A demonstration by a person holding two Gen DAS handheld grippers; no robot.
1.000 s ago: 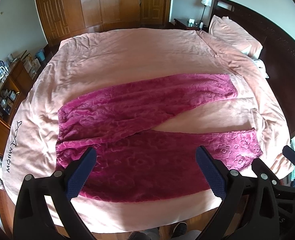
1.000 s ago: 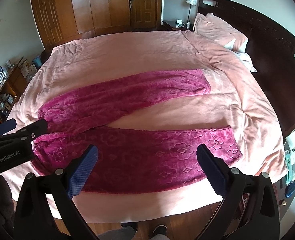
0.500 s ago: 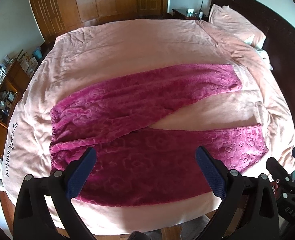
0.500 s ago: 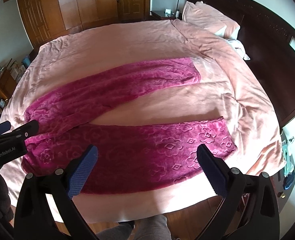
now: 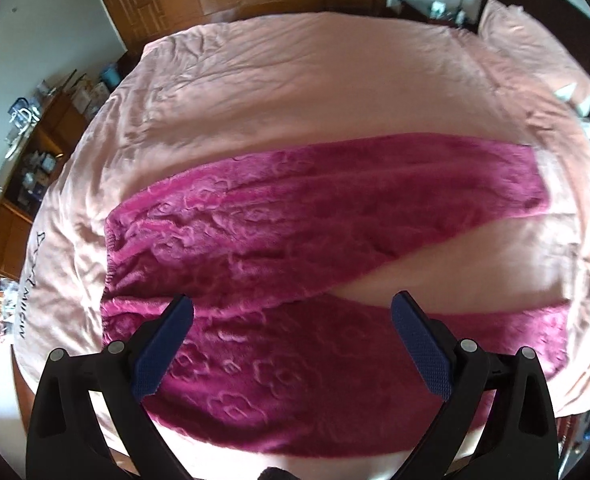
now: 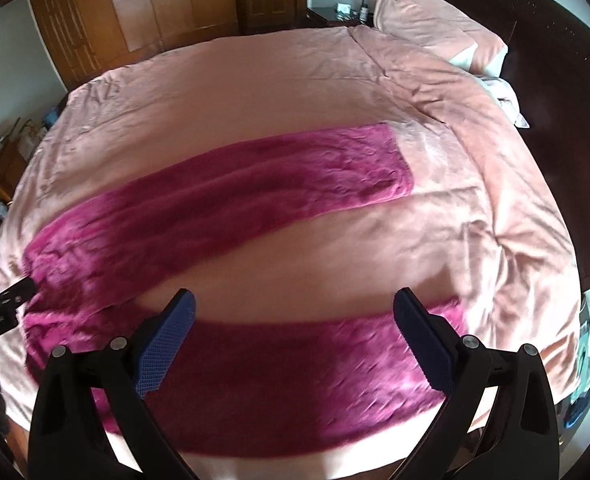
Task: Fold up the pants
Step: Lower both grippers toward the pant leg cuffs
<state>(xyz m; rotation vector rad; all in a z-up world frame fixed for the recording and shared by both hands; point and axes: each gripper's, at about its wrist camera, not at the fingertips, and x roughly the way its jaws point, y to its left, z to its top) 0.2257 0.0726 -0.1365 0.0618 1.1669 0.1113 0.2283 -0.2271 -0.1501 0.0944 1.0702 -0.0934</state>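
The magenta fleece pants [image 5: 295, 240] lie flat across the pink duvet [image 5: 295, 92], waistband toward nine o'clock and the two legs splayed apart toward three, a wedge of bare bedding between them. The embossed flower pile looks thick and soft. Over the near leg, at six o'clock, the left gripper [image 5: 291, 344] hovers with its blue pads spread wide and nothing between them; the right gripper [image 6: 295, 340] hangs likewise, jaws apart and empty, above that leg's cuff half. Pink pillows [image 6: 435, 28] sit at one o'clock against the dark headboard [image 6: 555, 60], wooden wardrobe doors [image 6: 155, 12] at twelve, cluttered shelves [image 5: 23, 168] at nine. As I see it, nothing is folded yet. The danger is pinching duvet together with fleece, dragging the bedding up, or catching only the top layer, so the leg twists and lands crooked over its mate.
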